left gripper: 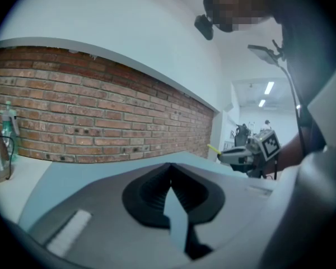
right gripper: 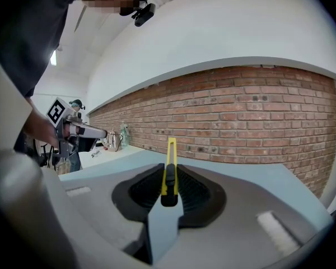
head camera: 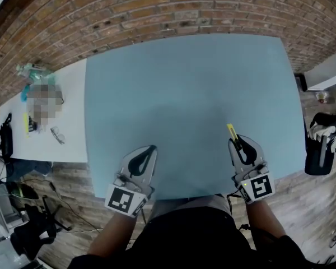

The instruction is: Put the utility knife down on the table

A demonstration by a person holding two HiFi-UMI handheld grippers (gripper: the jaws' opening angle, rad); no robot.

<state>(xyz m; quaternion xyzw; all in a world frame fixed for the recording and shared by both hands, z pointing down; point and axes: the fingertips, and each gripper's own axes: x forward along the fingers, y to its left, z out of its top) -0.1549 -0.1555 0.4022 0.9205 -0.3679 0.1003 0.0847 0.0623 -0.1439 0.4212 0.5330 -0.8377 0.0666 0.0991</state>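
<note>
Utility knife (right gripper: 169, 170) clamped upright between right gripper (right gripper: 168, 192) jaws.

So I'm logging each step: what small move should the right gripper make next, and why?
Probably lower the right gripper toward the light blue table, jaws kept shut. It grips the yellow utility knife, which points forward over the table's near part; nothing shows the knife resting on it yet.

A blue table (head camera: 190, 100) fills the middle of the frame. Beside it, at the left edge, stands a white table (head camera: 73, 122) bearing a bottle (head camera: 33, 70) and what looks like glasses (head camera: 57, 134).
</note>
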